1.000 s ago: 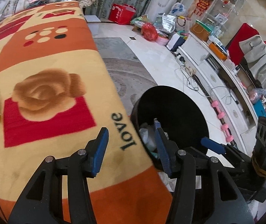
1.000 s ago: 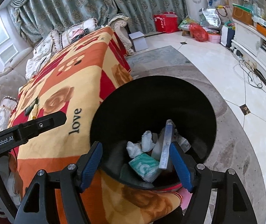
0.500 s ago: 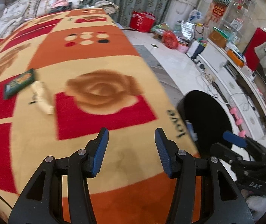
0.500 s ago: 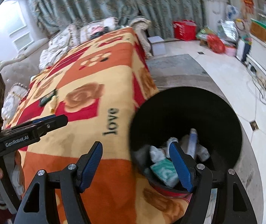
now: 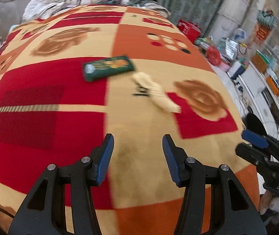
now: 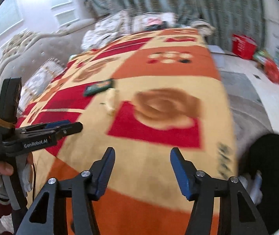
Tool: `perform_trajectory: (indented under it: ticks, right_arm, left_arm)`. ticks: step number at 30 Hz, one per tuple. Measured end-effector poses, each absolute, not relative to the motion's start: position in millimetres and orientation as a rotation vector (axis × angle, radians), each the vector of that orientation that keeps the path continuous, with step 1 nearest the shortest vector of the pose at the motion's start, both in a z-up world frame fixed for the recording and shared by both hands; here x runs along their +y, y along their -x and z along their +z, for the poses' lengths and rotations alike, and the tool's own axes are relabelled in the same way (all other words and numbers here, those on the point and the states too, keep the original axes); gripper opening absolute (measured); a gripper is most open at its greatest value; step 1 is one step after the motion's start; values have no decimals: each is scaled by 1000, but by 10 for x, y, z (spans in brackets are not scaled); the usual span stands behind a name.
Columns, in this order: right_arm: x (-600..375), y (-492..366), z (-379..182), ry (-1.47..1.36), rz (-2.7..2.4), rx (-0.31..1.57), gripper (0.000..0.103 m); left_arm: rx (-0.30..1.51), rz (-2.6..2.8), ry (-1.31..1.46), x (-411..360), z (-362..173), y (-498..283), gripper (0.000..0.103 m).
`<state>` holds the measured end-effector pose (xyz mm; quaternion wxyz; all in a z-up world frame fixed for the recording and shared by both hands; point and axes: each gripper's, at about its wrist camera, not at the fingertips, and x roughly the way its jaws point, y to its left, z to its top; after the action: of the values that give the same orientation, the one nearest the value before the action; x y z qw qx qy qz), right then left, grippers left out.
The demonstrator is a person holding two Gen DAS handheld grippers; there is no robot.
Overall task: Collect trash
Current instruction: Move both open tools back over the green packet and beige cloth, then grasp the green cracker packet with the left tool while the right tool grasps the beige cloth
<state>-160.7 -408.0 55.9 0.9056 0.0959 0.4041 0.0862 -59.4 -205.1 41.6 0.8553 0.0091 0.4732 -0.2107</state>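
A dark green packet (image 5: 109, 68) and a pale crumpled piece of trash (image 5: 157, 94) lie on the patterned blanket (image 5: 41, 101), ahead of my left gripper (image 5: 137, 152), which is open and empty above the blanket. Both also show in the right wrist view, the packet (image 6: 98, 87) and the pale piece (image 6: 111, 99), blurred. My right gripper (image 6: 142, 166) is open and empty over the blanket's near end. The black trash bin (image 6: 270, 168) stands at the blanket's right edge, with white trash showing at its rim. It also shows in the left wrist view (image 5: 255, 121).
The other gripper shows in each view, the right one (image 5: 257, 145) and the left one (image 6: 41, 135), held by a gloved hand. A sofa with cushions (image 6: 41, 58) lies left. Cluttered bags and boxes (image 5: 227, 49) line the tiled floor at the right.
Both grippers have swung left, away from the bin and over the blanket. The green packet and the pale trash are now central in the left wrist view. The bin has slid to the right edge.
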Motion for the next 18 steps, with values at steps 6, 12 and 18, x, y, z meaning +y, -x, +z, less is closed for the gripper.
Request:
perform_trajectory:
  ticks: [6,12,18]
  right_arm:
    - [-3549,883,557,-119,269,851,45]
    - [-3307,197,307,-68,268,907,32]
    - [-3301,102,242,-24,267,902,19]
  left_arm:
    - [991,-425,2,-1763,427,264,50]
    - [998,-444,-11,-1666,415,-165,50]
    - [981,-565,-100,-1840,425,-583,50]
